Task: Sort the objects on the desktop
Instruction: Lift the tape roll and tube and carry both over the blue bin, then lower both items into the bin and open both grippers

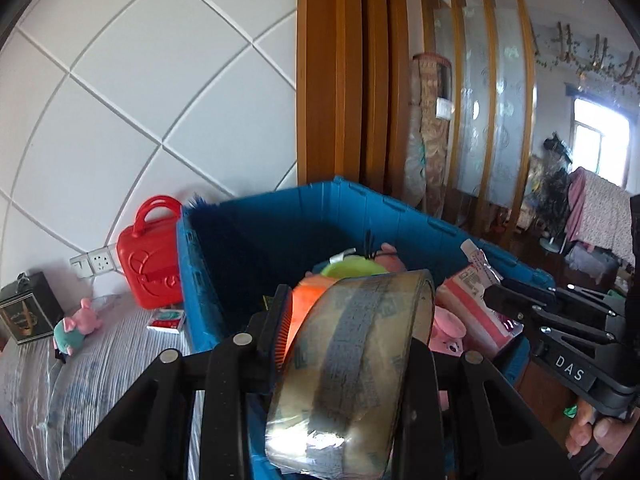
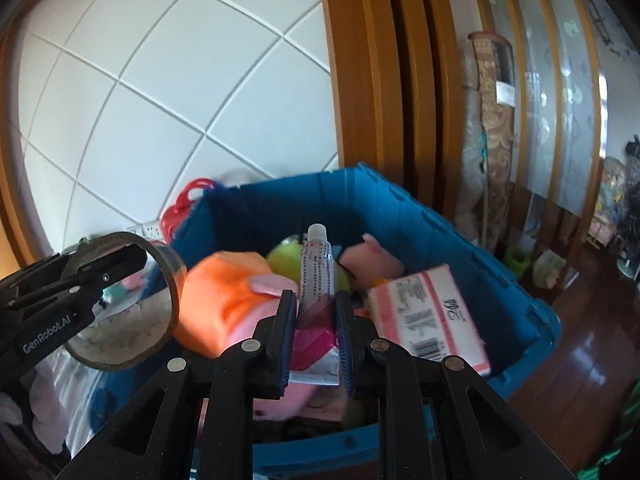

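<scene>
Clear brown-cored packing tape roll (image 1: 352, 360) pinched in left gripper (image 1: 348, 344) & white-pink ointment tube (image 2: 316, 292) pinched in right gripper (image 2: 316, 332), both above open blue plastic crate (image 2: 448, 232) w/ plush toys, beside red plastic case (image 1: 150, 264)

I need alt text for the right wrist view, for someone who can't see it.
The right claw grips a small tube above a blue bin of toys and boxes. At left, the left claw holds a tape roll.
</scene>
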The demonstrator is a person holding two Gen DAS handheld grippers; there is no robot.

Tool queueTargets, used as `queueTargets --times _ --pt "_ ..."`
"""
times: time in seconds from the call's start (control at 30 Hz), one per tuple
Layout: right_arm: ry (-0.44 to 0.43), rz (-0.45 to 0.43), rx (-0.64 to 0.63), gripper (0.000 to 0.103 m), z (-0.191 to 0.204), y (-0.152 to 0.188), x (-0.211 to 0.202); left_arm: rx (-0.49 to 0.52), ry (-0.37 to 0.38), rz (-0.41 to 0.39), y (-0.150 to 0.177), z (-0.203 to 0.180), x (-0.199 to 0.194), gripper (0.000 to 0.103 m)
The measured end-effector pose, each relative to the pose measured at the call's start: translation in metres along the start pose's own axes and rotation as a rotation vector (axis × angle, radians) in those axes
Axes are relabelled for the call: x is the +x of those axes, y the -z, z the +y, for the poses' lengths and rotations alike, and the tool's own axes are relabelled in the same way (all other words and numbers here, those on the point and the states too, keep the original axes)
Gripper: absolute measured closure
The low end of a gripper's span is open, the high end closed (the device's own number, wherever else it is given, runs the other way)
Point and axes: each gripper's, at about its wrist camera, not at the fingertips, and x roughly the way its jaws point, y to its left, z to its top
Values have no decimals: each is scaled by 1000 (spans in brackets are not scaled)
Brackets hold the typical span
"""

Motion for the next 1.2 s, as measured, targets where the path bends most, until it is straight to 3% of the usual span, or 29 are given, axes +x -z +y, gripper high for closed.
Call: queueTargets --times 0.2,0.43,0.5,0.57,0.6,0.67,0.83,1.0,1.1,1.2 --pt "-50 59 -14 84 -22 11 30 2 -77 99 10 -24 24 73" --pt "-62 82 -27 83 -28 22 38 18 -127 121 23 -31 22 72" --pt "-59 84 -22 81 -31 22 39 13 -120 131 25 -30 22 66" --pt "-57 80 -14 63 -34 22 38 4 -123 141 28 -29 21 53" --pt "-58 72 -10 57 -35 22 36 3 -123 146 29 -27 21 52" --pt "-57 60 -3 35 -36 23 32 1 -121 155 31 -25 18 47" --pt "-55 35 -9 15 -34 23 17 -39 -46 239 37 -20 15 32" --pt "-67 24 -4 12 -33 27 7 -38 -43 292 43 -28 14 32" --pt "-82 16 -6 12 -31 31 -2 -48 -25 261 44 -29 3 32" --pt "-94 -1 -14 7 -28 31 -12 -26 -56 206 42 -30 -15 32"
